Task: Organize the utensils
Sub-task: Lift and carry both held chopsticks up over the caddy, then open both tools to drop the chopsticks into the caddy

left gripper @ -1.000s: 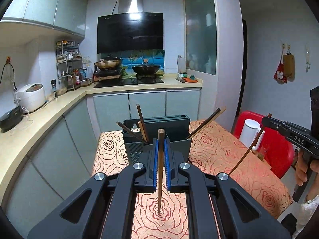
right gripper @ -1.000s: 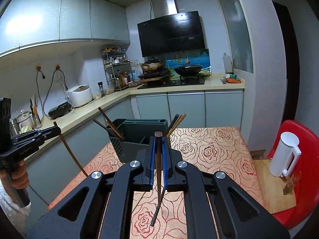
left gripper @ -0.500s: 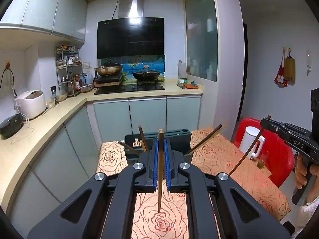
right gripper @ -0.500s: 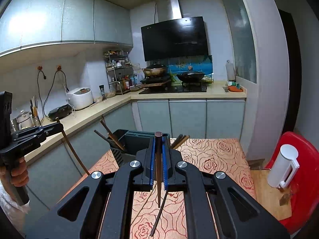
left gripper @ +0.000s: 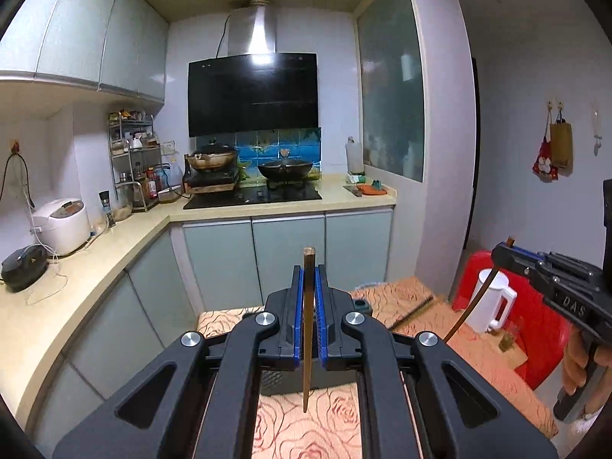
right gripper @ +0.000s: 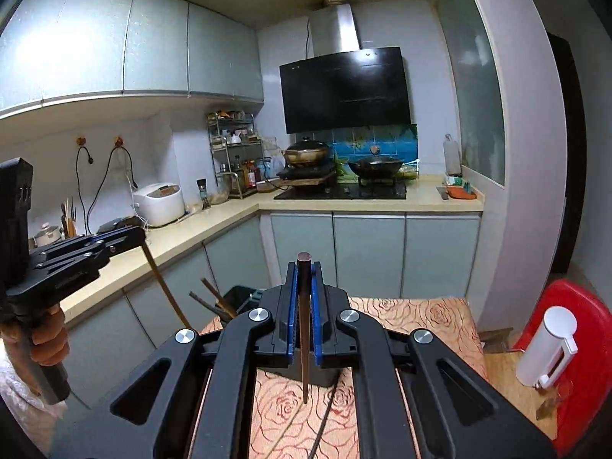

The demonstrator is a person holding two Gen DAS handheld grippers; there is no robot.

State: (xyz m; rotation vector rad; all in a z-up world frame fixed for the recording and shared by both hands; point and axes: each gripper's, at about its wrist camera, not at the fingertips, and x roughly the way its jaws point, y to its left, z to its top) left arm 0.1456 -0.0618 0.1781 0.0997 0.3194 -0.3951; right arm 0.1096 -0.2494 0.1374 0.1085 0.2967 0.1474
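Hanging near-vertical, tip down, a brown chopstick (left gripper: 308, 329) sat clamped between the blue pads of the left gripper (left gripper: 309, 321); a darker chopstick (right gripper: 304, 329) sat likewise in the closed right gripper (right gripper: 304, 321). The dark utensil holder (right gripper: 244, 298) stood on the rose-patterned tablecloth (right gripper: 417, 313) ahead of and below both grippers, about equally near each, so insertion looked to require moving forward, then straight down.

A white rice cooker (left gripper: 61, 225) is seen on the countertop (left gripper: 114, 244); a wok (left gripper: 285, 170) is set beneath the range hood (left gripper: 252, 93), and a white kettle (left gripper: 491, 300) is backed by a red chair (left gripper: 543, 329).
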